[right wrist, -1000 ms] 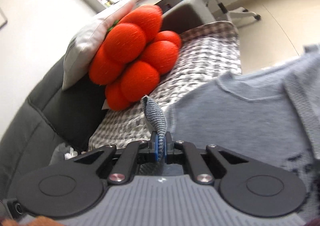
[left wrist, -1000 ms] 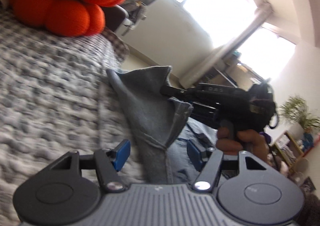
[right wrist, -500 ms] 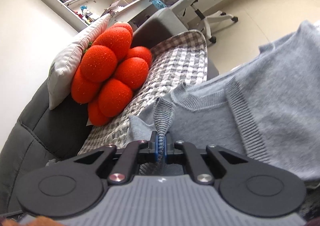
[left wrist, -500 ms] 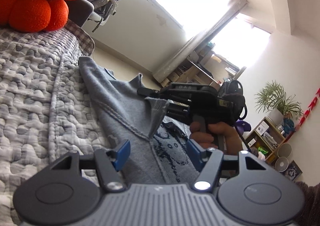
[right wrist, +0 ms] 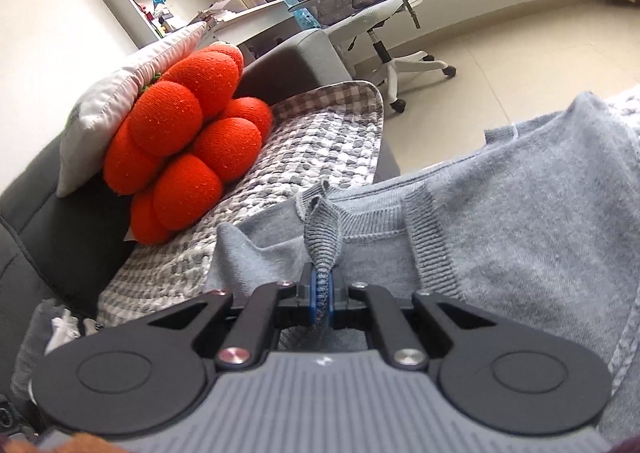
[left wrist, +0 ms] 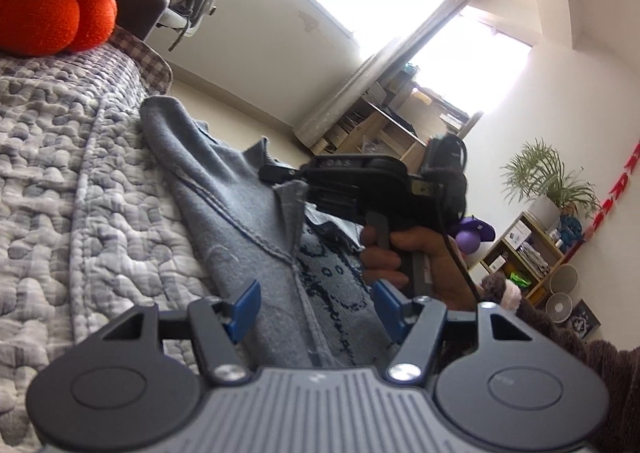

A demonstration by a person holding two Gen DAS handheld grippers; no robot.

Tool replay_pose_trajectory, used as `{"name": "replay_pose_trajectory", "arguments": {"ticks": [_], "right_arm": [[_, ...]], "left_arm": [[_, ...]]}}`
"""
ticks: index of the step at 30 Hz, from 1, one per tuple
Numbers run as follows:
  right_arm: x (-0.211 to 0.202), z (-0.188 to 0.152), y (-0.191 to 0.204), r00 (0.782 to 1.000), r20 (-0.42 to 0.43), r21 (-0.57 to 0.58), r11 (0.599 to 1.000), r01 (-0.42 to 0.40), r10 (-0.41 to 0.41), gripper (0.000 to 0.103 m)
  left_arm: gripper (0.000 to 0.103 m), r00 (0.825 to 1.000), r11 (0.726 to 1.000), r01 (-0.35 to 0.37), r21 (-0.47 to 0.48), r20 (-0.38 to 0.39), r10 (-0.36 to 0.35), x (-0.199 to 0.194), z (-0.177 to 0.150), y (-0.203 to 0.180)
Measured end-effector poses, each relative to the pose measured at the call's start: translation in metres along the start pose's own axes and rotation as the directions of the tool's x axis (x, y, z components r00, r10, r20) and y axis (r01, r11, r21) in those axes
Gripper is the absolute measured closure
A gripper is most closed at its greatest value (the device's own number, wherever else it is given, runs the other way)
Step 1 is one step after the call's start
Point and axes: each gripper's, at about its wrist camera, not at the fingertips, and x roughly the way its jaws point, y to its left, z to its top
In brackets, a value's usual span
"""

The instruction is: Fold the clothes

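A grey-blue knitted sweater (left wrist: 224, 189) lies spread on the quilted sofa cover (left wrist: 60, 173). My right gripper (right wrist: 320, 293) is shut on a bunched ribbed edge (right wrist: 322, 237) of the sweater (right wrist: 520, 213), which stands up from its blue pads. Seen from the left wrist, that right gripper (left wrist: 276, 175) is held by a hand (left wrist: 384, 253) and lifts a flap of cloth. My left gripper (left wrist: 316, 307) is open just above the sweater's patterned part, its blue pads (left wrist: 244, 305) wide apart and not pressing the cloth.
An orange lobed cushion (right wrist: 188, 149) and a white pillow (right wrist: 104, 105) lean on the dark grey sofa back (right wrist: 40, 193). A white office chair (right wrist: 372, 13) stands on the pale floor beyond the sofa's end. A potted plant (left wrist: 548, 177) and low shelves (left wrist: 520, 253) stand by the far wall.
Both grippers shifted sideways over the sofa. The right one carried the ribbed edge along and lower, and more of the sweater now lies flat. The orange cushion slid toward the left view's corner.
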Motion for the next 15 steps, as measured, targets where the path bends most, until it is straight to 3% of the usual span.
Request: {"name": "replay_pose_trajectory", "arguments": {"ticks": [15], "right_arm": [[-0.01,-0.004,-0.008,0.998,0.0,-0.042,0.998,0.056,-0.056,0.094]], "left_arm": [[0.039,0.998,0.999,0.023,0.041,-0.063,-0.02,0.011,-0.004,-0.006]]}}
